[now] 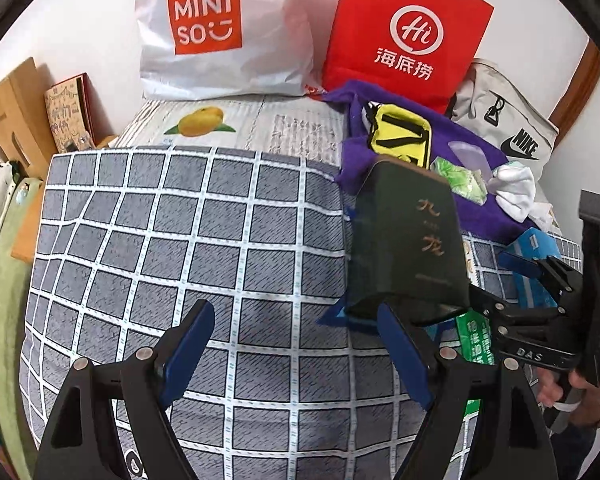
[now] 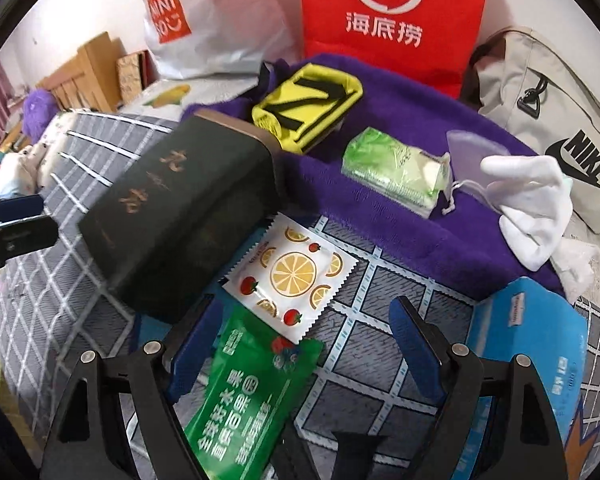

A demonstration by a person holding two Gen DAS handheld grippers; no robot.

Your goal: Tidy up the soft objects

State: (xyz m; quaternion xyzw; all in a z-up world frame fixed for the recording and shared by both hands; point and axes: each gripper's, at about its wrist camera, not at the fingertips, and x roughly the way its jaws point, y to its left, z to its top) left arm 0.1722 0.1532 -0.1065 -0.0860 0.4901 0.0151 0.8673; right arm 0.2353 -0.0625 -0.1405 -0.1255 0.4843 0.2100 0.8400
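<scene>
My left gripper (image 1: 296, 320) hangs open over the grey checked bedcover (image 1: 160, 240), with nothing between its fingers. A dark green box (image 1: 408, 236) stands just to its right. My right gripper (image 2: 304, 312) is open above a green snack pouch (image 2: 252, 396) and a white sachet printed with lemon slices (image 2: 292, 276); its pads touch neither. Beyond them a purple towel (image 2: 380, 208) carries a yellow pouch (image 2: 304, 108), a green tissue pack (image 2: 396, 176) and a crumpled white cloth (image 2: 532, 200). The dark green box (image 2: 180, 216) leans at the towel's left edge.
A white Miniso bag (image 1: 220, 28), a red paper bag (image 1: 408, 36) and a grey Nike bag (image 1: 512, 128) stand along the wall at the back. A blue box (image 2: 532, 344) lies to the right of my right gripper. A wooden headboard (image 1: 8, 116) is at the left.
</scene>
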